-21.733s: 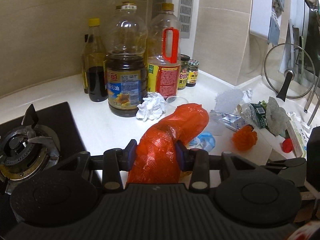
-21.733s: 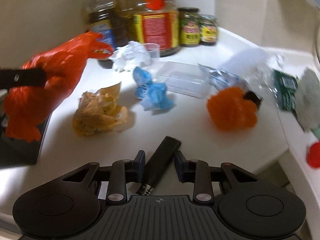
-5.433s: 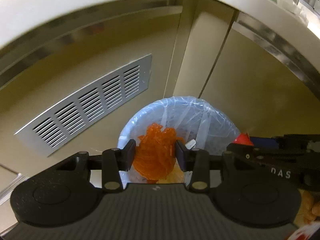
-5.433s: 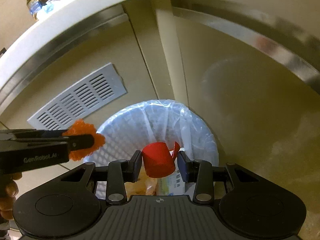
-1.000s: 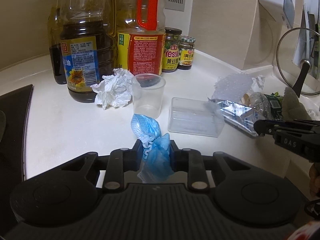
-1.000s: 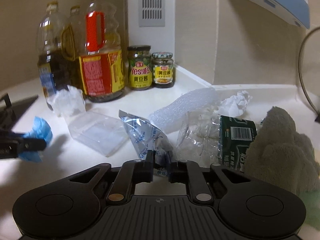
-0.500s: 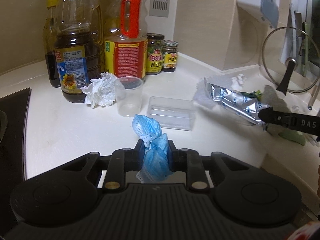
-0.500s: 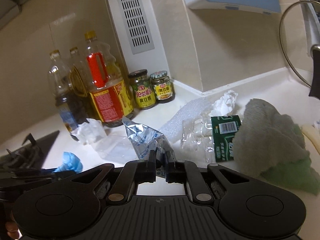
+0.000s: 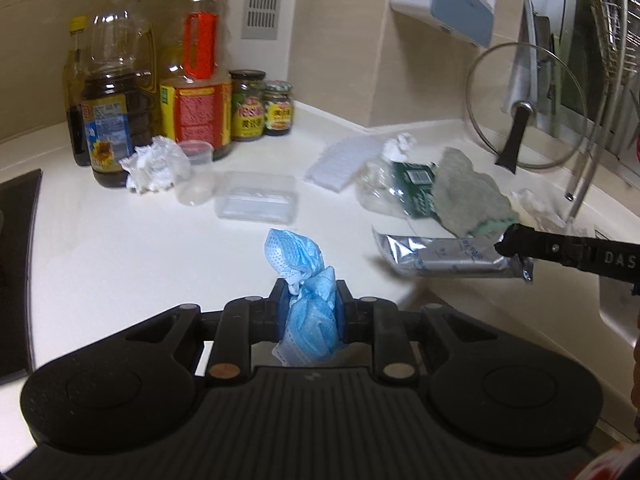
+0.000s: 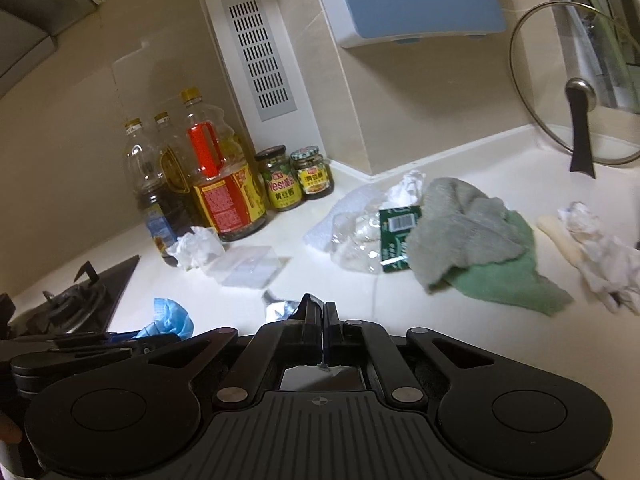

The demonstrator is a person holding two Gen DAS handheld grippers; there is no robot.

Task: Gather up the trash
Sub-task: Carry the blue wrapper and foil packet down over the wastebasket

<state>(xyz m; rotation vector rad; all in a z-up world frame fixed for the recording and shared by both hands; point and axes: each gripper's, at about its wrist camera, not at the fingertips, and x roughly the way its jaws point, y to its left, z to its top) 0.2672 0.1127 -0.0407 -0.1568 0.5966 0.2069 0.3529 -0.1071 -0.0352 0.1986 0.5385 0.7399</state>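
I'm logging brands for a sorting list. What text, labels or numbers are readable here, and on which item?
"DAS": on the right gripper arm.
"Yes": on the taller sauce jar.
Oil bottle labels, the smaller jar, the green barcoded label and the silver pouch: print too small or blurred to read.

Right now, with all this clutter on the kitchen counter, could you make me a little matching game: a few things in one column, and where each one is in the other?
Things:
1. crumpled blue face mask
2. silver foil pouch
3. clear plastic cup
4. grey cloth

Places:
A. lying partly over a green cloth
B. clamped in the left tool
C. standing beside a crumpled white tissue
D. pinched in the right tool

Pairs: 1-B, 2-D, 3-C, 4-A
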